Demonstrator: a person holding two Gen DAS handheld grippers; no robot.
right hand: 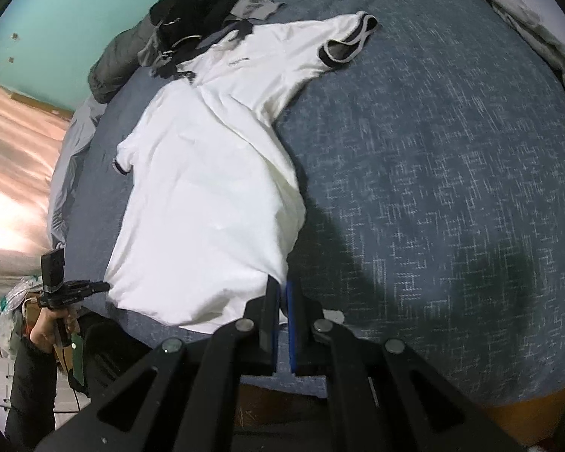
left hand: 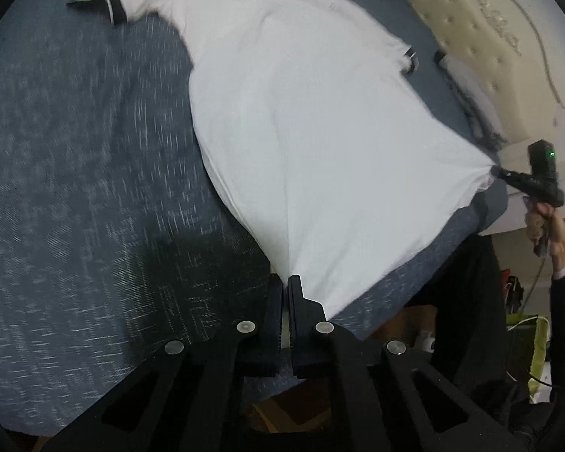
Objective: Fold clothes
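Shirt [left hand: 301,120] spread flat on blue bedspread [left hand: 75,188], white with dark-trimmed sleeves, collar end far from cameras, hem nearest. Left gripper [left hand: 285,282] clamped narrow on one hem corner, fabric drawn into creases toward its tips. Right gripper [right hand: 283,286] likewise pinched tight on opposite hem corner, white cloth caught between its black and blue pads. Seen from left wrist view, right gripper at far edge of bed, cloth bunched to a point at its tip, hand [left hand: 546,226] gripping handle below. Hem stretched taut between both corners. Pile of dark clothes [right hand: 192,7] heaped at collar end, touching or overlapping collar. Pale pillow [right hand: 531,11] at bed's far corner, well apart from shirt. Cream tufted headboard [left hand: 482,30] beyond bed.
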